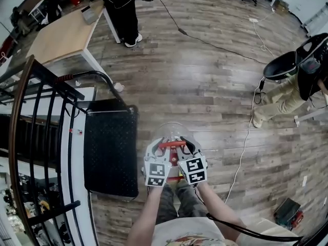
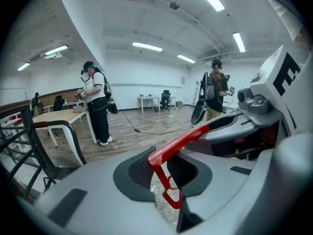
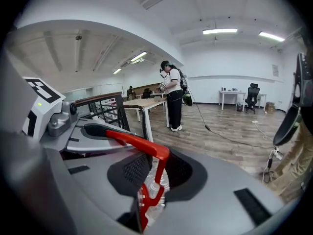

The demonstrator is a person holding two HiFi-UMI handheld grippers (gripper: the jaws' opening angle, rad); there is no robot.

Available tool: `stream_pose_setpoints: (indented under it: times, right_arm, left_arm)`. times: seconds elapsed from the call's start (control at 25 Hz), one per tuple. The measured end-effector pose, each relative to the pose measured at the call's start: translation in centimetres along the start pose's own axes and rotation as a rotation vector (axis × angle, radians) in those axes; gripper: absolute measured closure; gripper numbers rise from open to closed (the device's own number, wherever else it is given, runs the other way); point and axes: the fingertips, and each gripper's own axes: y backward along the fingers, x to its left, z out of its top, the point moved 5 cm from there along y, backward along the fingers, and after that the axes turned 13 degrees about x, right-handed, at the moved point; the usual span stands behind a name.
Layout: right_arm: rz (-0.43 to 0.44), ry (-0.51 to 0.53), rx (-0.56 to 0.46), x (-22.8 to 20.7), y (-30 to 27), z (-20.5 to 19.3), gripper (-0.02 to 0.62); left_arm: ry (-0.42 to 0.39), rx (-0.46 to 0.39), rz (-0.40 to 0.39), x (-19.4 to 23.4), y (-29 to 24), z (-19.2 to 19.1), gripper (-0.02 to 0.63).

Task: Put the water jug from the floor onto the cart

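Holding the water jug by its red handle: both tools are on it, side by side, near centre of the head view.

- Left tool: the left gripper view shows the jaws closed on the left part of the red handle, the bar pinched between the black ribbed pads. Clear plastic of the jug shows below the pads.
- Right tool: the right gripper view shows the jaws closed on the right part of the handle, with the handle's red upright running down between the pads. The jug's clear wall is visible just beneath.
- Jug position: hanging under the two tools over the wood floor, just right of the cart. It is not on the cart's black perforated deck and does not touch it.
- The cart's black push bar stands at the deck's far end.
- Surroundings: a black railing at far left, and a wooden counter far left. One person stands by that counter and a second person is at the right edge. A white cable runs across the floor to the right of the tools.
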Motion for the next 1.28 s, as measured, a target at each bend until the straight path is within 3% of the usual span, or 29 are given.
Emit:
stream_pose_setpoints:
  times: [0.4, 1.28]
  right_arm:
    - [0.042, 0.039, -0.041, -0.3, 3.7, 4.6, 0.517]
    - [0.125, 0.080, -0.062, -4.0, 5.1, 5.4, 0.521]
  left_arm:
    - [0.020, -0.038, 0.042, -0.3, 3.5, 4.9, 0.534]
    - [0.028, -0.031, 0.117, -2.9, 2.4, 7.5, 0.541]
